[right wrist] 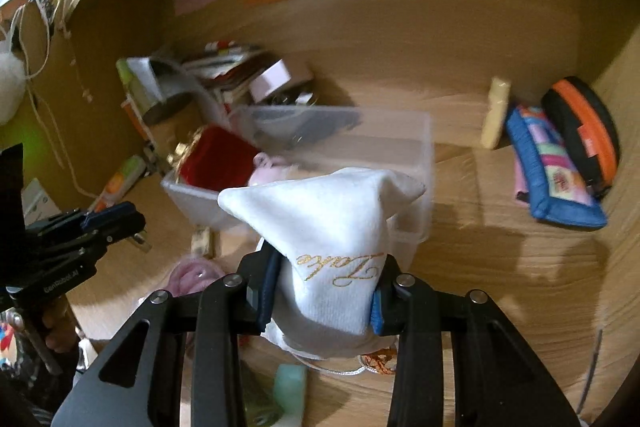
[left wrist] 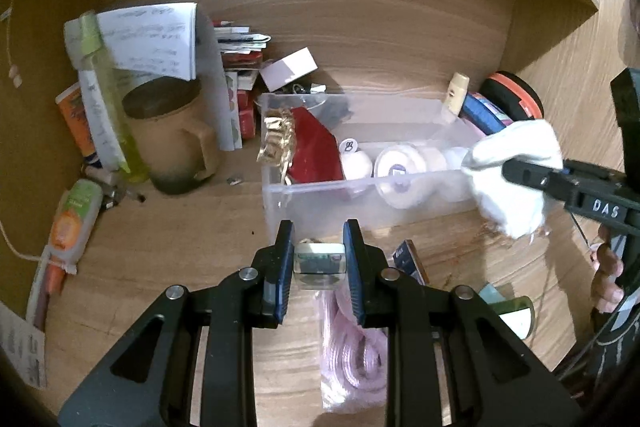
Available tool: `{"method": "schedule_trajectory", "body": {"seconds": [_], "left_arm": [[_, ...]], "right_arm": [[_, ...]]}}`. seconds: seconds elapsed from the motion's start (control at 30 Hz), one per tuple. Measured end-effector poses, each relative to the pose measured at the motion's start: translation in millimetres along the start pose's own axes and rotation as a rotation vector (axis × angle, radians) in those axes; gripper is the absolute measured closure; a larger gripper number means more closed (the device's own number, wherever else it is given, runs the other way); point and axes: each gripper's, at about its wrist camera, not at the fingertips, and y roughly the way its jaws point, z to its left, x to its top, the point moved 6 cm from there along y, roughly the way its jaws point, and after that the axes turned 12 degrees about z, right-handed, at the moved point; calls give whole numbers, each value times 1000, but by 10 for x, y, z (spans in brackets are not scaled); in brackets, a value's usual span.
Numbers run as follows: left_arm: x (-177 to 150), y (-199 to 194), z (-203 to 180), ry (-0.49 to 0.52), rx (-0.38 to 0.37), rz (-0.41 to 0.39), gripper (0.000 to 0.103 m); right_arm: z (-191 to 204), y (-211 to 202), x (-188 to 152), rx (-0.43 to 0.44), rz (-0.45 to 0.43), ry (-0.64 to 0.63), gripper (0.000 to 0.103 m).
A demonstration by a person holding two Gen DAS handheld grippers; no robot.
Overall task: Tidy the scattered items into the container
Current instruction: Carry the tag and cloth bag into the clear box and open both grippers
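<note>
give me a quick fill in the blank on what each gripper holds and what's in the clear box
1. The right gripper is shut on a white ____ with gold lettering.
2. The left gripper pinches a small pale object just short of the clear ____.
3. Inside that box, the pouch beside the white rolls is ____ in colour.

Missing words: pouch; box; red

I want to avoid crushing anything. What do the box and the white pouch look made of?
The box looks like clear, slightly frosted hard plastic: its contents show through the walls. The white pouch looks like soft, matte fabric, maybe velvet; it folds and bears gold embroidered script.
</note>
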Motion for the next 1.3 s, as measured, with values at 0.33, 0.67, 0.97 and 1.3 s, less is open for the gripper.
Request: {"method": "schedule_trajectory", "body": {"seconds": [0.33,0.67,0.97,1.3], "left_arm": [[271,-54,-18,35,22,-42,79],[609,-65,-97,62,-11,-84,79],[789,194,-278,91,-78,-45,79],[890,571,-379,110,-80,15,79]], "right_arm": [[-139,-104,180,-29,-58,32,70],[-164,-21,394,-27,-71,29,70],[-208,173,540,-32,-37,16,70],[-161,489,627,-10,30,-4,70]]}}
